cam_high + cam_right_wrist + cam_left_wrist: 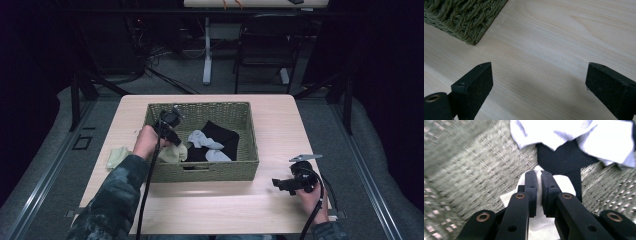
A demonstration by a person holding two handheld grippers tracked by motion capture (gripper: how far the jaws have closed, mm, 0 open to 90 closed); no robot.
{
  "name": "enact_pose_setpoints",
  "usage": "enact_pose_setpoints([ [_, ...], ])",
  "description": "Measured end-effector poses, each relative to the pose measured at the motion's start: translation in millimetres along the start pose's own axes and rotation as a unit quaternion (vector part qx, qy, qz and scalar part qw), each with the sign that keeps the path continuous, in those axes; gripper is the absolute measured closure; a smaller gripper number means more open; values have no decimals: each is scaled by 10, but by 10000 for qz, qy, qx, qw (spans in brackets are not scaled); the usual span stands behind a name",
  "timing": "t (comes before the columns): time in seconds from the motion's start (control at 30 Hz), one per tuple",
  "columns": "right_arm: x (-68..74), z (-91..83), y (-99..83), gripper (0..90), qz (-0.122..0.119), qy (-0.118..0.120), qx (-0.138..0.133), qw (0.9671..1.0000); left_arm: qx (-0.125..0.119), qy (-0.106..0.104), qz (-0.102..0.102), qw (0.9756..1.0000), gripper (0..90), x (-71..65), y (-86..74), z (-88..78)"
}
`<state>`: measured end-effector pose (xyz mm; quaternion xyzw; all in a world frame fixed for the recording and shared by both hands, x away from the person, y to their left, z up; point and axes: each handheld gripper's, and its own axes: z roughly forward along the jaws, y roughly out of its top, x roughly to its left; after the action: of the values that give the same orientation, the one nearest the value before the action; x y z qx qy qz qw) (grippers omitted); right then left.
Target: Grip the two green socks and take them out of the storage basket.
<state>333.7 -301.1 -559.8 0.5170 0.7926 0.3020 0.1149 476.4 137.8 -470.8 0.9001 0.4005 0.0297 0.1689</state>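
Light from above is brightening the counter (280, 120) while the surrounding room is sitting dim. Motion blur is smearing the woven basket (454, 152) in the left gripper view; soft shadows are falling near the right hand-held gripper (539, 82).

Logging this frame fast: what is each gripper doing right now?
Left gripper: shut on the pale cloth inside the woven basket.
Right gripper: open, holding nothing, over the table.

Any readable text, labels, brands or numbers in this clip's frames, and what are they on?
None. The woven basket, the cloths in it, the wooden table and both grippers, left and right, carry no visible print. Items on the far desk are too small to make out.
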Motion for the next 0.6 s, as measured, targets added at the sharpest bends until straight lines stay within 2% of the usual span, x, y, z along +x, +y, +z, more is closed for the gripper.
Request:
enact_pose_setpoints([
  [0.03, -1, 1, 0, 69, 7, -2, 6, 10000, -89, 15, 0, 10000, 846, 4, 3, -91],
  [0.07, -1, 1, 0, 69, 7, -2, 6, 10000, -89, 15, 0, 10000, 846, 4, 3, -91],
  [0.1, 1, -1, 0, 69, 13, 3, 22, 10000, -171, 45, 7, 9998, 846, 9, 2, -166],
  [0.4, 2, -4, -4, 69, 40, 6, 12, 10000, -462, 181, -46, 9988, 846, 51, -4, -405],
  [0.6, 5, -3, -2, 69, 19, 15, 33, 10000, -641, 246, 12, 9976, 845, 45, 16, -581],
])
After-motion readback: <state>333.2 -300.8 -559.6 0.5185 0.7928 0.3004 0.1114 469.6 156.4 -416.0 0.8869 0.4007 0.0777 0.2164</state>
